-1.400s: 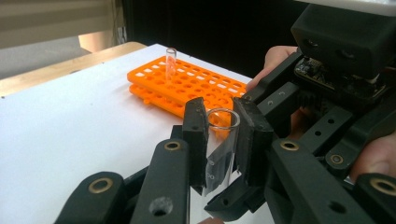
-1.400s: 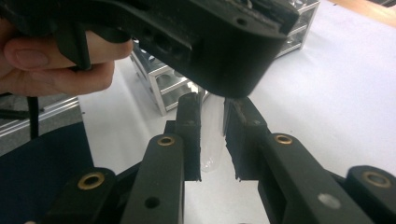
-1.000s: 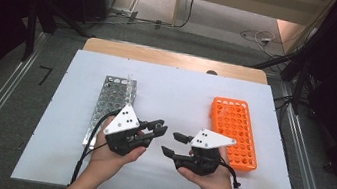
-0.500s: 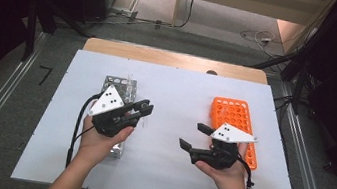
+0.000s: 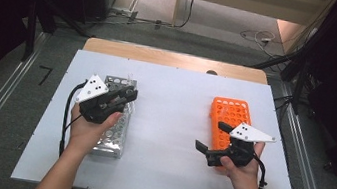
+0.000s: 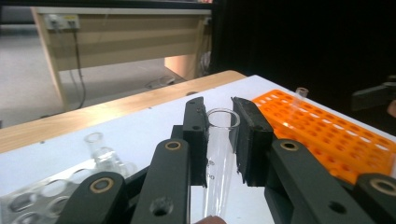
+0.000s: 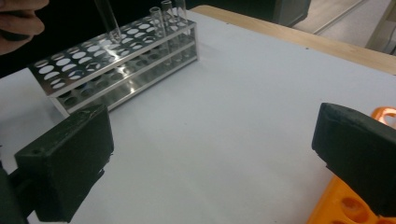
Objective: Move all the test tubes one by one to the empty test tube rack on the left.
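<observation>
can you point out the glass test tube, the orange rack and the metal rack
glass test tube (image 6: 219,154): left gripper view, on its clear wall between the fingers
orange rack (image 5: 230,113): high view, on its holed top
metal rack (image 7: 116,39): right gripper view, on its top plate

White table, two racks

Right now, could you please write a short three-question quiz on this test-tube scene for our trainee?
1. True or false: the left tool is shut on a glass test tube.
2. Which rack lies beside the right tool: A metal, B orange, C wooden?
3. Fill in: the right tool's jaws stand ____.

Key: 1 true. 2 B, the orange rack; the metal rack sits under the left hand. 3 open, holding nothing.
</observation>
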`<state>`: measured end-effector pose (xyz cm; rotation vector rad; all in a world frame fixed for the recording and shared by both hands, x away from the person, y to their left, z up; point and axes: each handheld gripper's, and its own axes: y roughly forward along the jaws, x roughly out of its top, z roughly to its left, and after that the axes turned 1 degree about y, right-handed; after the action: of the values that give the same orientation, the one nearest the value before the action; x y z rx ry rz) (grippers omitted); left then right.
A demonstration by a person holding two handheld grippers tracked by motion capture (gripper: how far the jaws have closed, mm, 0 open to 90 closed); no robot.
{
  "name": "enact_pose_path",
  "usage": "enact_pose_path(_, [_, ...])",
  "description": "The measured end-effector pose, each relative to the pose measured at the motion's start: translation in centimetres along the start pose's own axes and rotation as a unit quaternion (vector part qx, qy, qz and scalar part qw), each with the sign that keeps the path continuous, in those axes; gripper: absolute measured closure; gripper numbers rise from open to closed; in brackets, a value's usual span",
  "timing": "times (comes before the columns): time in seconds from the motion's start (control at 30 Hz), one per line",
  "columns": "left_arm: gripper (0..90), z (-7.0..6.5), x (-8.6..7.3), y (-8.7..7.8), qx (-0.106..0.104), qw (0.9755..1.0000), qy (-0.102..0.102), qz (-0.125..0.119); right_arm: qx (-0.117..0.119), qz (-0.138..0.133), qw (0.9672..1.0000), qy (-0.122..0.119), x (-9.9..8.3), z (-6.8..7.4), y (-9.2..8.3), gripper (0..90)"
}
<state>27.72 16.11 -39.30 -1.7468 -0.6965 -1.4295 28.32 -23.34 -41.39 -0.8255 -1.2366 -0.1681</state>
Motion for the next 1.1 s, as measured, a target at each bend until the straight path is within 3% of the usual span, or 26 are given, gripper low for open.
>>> enact_pose_path(0.3, [75.8,2.1,-0.5,0.4,0.045,0.9988,-0.012,-0.018,-0.015,-0.001,0.9998,0.013,-0.5,-1.3,-0.6,0.0])
enact_pose_path(0.7, [75.8,3.1,-1.2,2.9,0.070,0.9974,-0.016,-0.007,-0.020,-0.002,0.9997,0.016,-0.6,-1.6,-0.7,0.0])
enact_pose_path(1.1, [75.7,3.2,-1.7,3.6,0.085,0.9959,-0.024,0.021,-0.020,-0.006,0.9996,0.017,-0.6,-1.7,-1.0,0.0])
